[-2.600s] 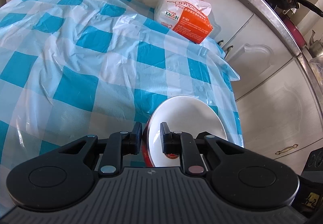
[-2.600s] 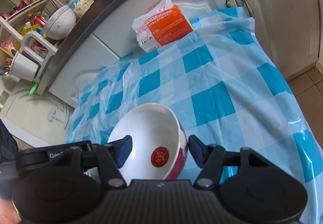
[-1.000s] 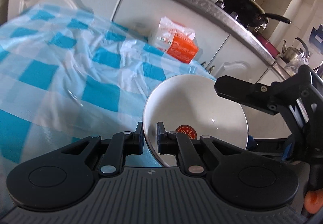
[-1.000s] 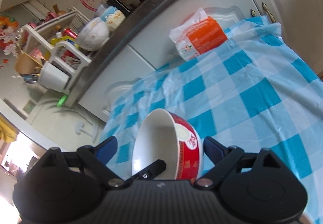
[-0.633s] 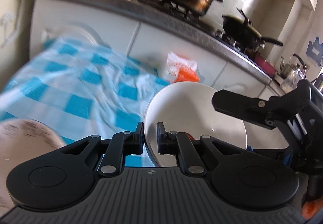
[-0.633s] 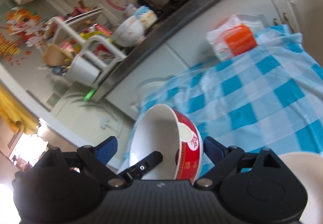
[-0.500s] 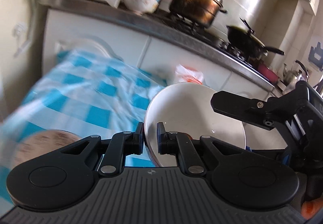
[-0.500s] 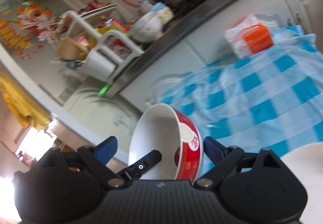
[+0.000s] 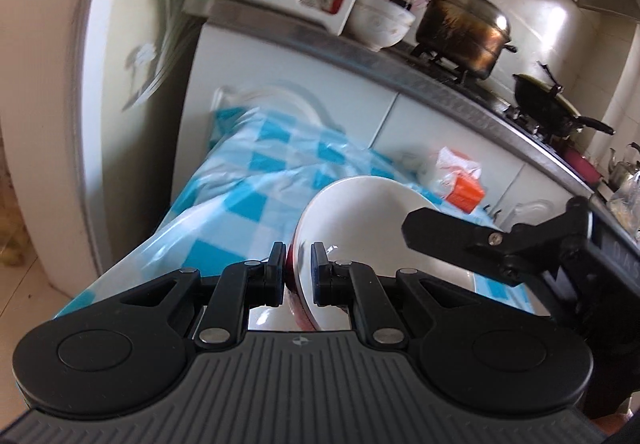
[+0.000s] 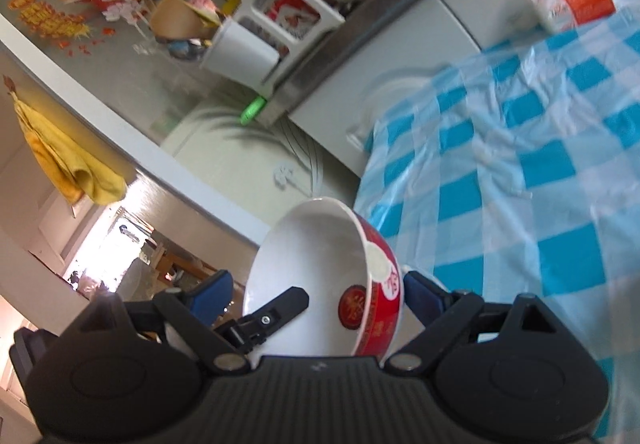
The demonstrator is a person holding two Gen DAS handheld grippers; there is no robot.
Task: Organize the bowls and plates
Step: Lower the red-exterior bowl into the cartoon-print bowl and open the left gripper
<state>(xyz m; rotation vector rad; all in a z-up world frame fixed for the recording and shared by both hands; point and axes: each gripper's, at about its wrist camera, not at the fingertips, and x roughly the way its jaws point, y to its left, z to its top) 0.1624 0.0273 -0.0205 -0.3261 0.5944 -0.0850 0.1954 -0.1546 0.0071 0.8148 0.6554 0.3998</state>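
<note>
One red bowl (image 9: 360, 228), empty, pinched by left hand-held gripper (image 9: 299, 276); right hand-held gripper (image 10: 316, 292) spread wide.

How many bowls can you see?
2. One red-and-white bowl is tilted on its side, pinched at the rim by the left gripper. One white patterned bowl sits on the countertop beside the steel pot. The dish rack may hide more.

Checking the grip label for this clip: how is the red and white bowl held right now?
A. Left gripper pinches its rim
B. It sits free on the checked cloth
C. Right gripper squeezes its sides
A: the left gripper clamps the bowl rim between its fingers; the right gripper stands open around it.
</note>
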